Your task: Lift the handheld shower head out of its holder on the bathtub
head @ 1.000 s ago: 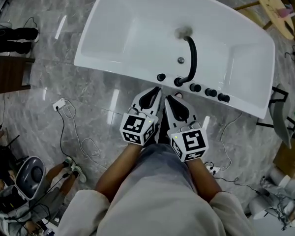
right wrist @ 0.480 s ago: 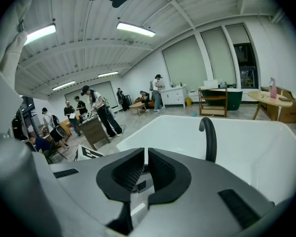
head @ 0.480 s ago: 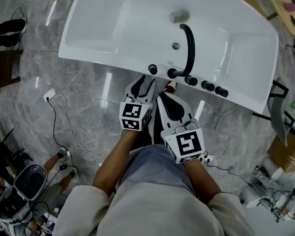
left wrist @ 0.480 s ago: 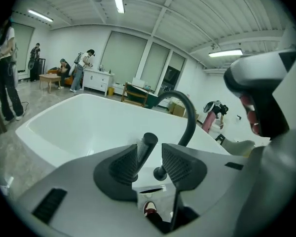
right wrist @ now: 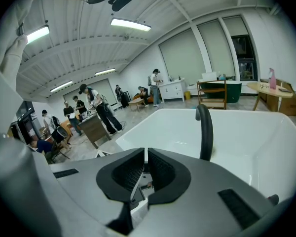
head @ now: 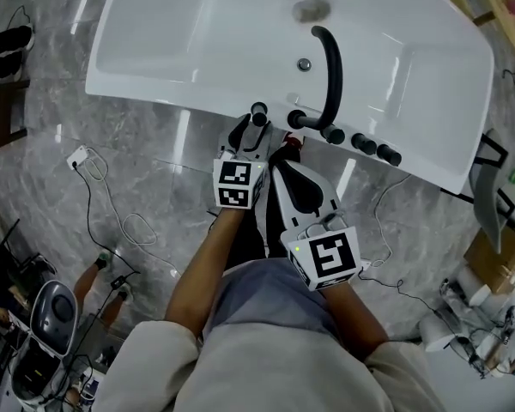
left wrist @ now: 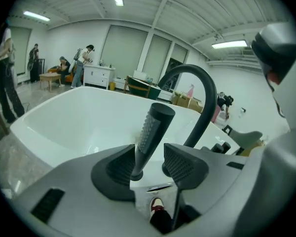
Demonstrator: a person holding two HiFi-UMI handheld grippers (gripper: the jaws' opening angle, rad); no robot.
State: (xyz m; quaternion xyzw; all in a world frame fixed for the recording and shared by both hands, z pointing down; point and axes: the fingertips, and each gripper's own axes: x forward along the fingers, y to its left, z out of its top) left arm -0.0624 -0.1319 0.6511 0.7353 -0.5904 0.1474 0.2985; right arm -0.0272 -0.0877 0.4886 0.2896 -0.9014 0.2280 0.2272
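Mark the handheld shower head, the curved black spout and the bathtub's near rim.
handheld shower head (left wrist: 149,132), left gripper view, on its knurled shaft.
curved black spout (head: 335,75), head view, mid-arch.
bathtub (head: 163,95), head view, on its near rim.

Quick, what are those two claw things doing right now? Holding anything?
Left gripper: open, its jaws have just been opening; the handheld shower head stands between them, not gripped.
Right gripper: shut, holding nothing.
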